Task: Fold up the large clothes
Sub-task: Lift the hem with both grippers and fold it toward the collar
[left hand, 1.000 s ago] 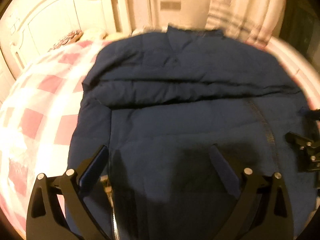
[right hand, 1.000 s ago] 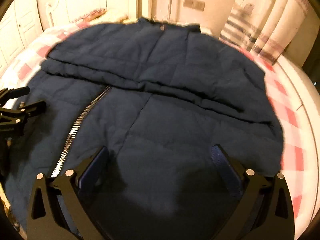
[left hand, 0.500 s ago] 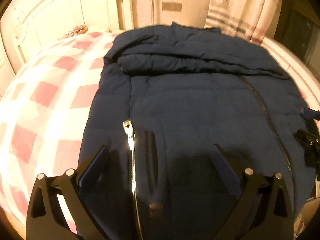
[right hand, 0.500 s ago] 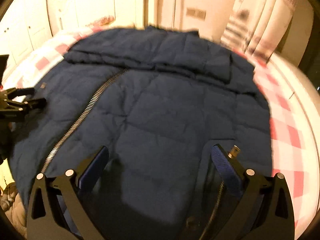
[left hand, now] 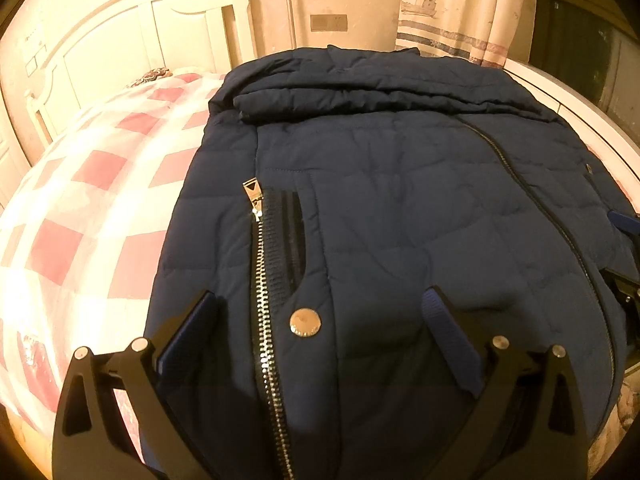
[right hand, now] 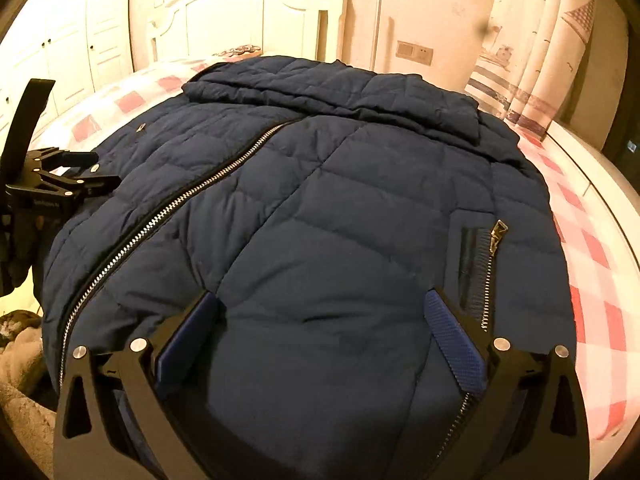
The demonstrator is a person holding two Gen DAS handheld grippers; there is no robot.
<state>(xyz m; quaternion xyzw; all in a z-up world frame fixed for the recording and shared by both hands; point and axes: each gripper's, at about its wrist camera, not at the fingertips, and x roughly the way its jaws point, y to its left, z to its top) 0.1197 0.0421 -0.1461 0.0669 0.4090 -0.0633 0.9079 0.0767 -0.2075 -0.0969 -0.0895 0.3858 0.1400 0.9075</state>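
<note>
Blue-padded fingers [left hand: 448,340] of the left hand-held gripper [left hand: 316,332] spread wide over the hem end of the navy quilted jacket [left hand: 400,200], clamping nothing; likewise the right hand-held gripper [right hand: 320,328], fully parted with no cloth pinched between its pads. Probably poised at the two bottom corners so that the hem can be taken evenly on both sides and carried toward the collar.

Just ahead of the left one, a pocket zipper [left hand: 260,280] with its gold pull, and a metal snap [left hand: 305,322] beside it. Further toward the middle of the jacket, the main zipper [right hand: 168,208], done up, keeping both front panels flat for folding. On the far side of the jacket, sleeves [right hand: 320,100] already laid crosswise over the chest, seemingly to narrow the shape before the bottom comes up.

Under the jacket, a pink-checked bed [left hand: 80,200]; beyond the jacket's collar end, a white headboard [left hand: 140,40] and a curtain [right hand: 540,60].
</note>
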